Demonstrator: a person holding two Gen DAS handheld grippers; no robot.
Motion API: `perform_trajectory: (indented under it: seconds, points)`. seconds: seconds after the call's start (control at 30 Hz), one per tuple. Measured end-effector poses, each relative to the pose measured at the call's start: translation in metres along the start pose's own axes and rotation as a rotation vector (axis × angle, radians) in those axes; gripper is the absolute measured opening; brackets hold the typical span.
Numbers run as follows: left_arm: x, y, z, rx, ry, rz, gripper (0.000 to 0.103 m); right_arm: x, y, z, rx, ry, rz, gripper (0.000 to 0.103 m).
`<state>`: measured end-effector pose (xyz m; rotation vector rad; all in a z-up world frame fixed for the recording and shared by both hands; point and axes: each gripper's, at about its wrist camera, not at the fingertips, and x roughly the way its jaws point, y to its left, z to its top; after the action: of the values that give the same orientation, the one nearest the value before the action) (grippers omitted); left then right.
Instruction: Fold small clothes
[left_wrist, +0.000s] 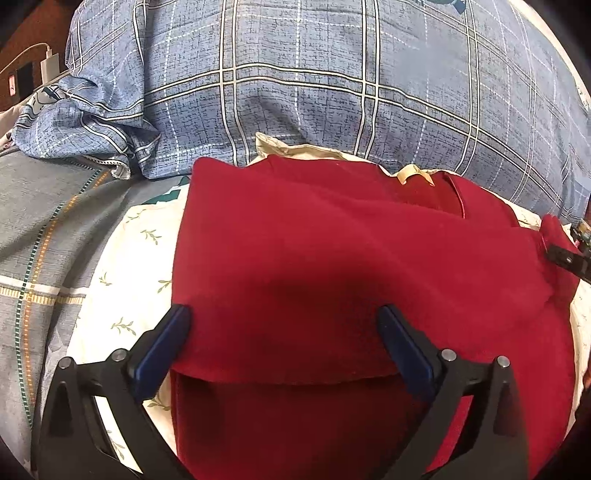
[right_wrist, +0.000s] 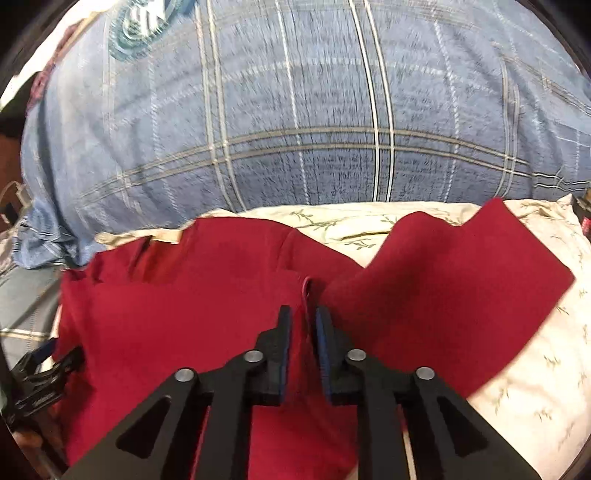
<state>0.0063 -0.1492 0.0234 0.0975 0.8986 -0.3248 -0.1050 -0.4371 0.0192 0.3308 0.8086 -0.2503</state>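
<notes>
Halfway: the red shirt has one side folded over. Right gripper jaws pinch a fabric ridge; left gripper jaws gape, straddling the fold.

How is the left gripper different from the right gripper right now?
The left gripper is wide open, its fingers spread over the red garment. The right gripper is nearly shut, pinching a fold of that cloth. The left sits at a flat folded edge, the right at a raised ridge. Both have blue pads.

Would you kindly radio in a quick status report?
Left gripper open over red garment. Right gripper pinching its seam. Sleeve still unfolded. Blue pillow behind, nothing obstructing.
</notes>
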Motion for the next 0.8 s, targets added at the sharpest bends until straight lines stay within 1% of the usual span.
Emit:
perform_trajectory:
  seconds: [0.03,0.07,0.1,0.13,0.2,0.27,0.33,0.37,0.4,0.47,0.5,0.57,0.63,0.67,0.73,0.77,0.8]
  points:
    - [0.000,0.000,0.000,0.001,-0.001,0.000,0.102,-0.007,0.000,-0.004,-0.004,-0.005,-0.004,0.031]
    - [0.000,-0.001,-0.001,0.002,-0.001,0.000,0.102,-0.021,-0.011,-0.010,0.018,-0.022,-0.004,0.034]
    - [0.000,-0.001,0.000,0.003,-0.001,-0.004,0.103,-0.021,-0.011,-0.010,0.018,-0.022,-0.004,0.038]
    - [0.000,0.000,0.000,0.003,-0.001,-0.009,0.103,-0.027,-0.020,-0.012,0.041,-0.027,-0.005,0.044]
    - [-0.001,0.000,0.000,-0.001,-0.001,-0.015,0.103,-0.038,-0.044,-0.015,0.103,-0.033,-0.027,0.049]
    - [-0.002,0.000,0.001,-0.005,-0.002,-0.020,0.103,-0.044,-0.072,-0.017,0.168,-0.041,-0.052,0.050]
    - [-0.002,-0.001,0.001,-0.005,-0.003,-0.021,0.103,-0.045,-0.098,-0.017,0.239,-0.032,-0.074,0.053]
    - [-0.002,-0.001,0.001,-0.005,-0.002,-0.020,0.103,-0.045,-0.123,-0.018,0.321,-0.034,-0.055,0.053]
    - [-0.002,-0.002,0.002,-0.003,-0.002,-0.018,0.103,-0.045,-0.123,-0.018,0.321,-0.034,-0.055,0.053]
    - [-0.002,-0.003,0.002,-0.001,-0.002,-0.013,0.103,-0.041,-0.144,-0.017,0.401,-0.039,-0.020,0.053]
    - [-0.002,-0.003,0.002,0.001,-0.002,-0.012,0.103,-0.034,-0.161,-0.014,0.465,-0.052,-0.013,0.053]
    - [-0.002,-0.003,0.002,0.002,0.000,-0.011,0.103,-0.032,-0.167,-0.012,0.485,-0.057,-0.009,0.053]
    - [-0.001,-0.003,0.003,0.002,0.000,-0.011,0.103,-0.023,-0.180,-0.007,0.543,-0.068,0.022,0.053]
    - [-0.001,-0.003,0.003,0.002,0.000,-0.011,0.103,-0.013,-0.198,-0.002,0.620,-0.097,0.095,0.053]
    - [-0.001,-0.003,0.003,0.002,0.000,-0.011,0.103,-0.005,-0.208,0.002,0.670,-0.147,0.182,0.053]
    - [-0.001,-0.003,0.003,0.002,0.001,-0.010,0.103,-0.005,-0.208,0.002,0.670,-0.147,0.182,0.053]
    - [0.000,-0.003,0.003,0.003,0.002,-0.009,0.103,-0.001,-0.214,0.004,0.691,-0.157,0.206,0.053]
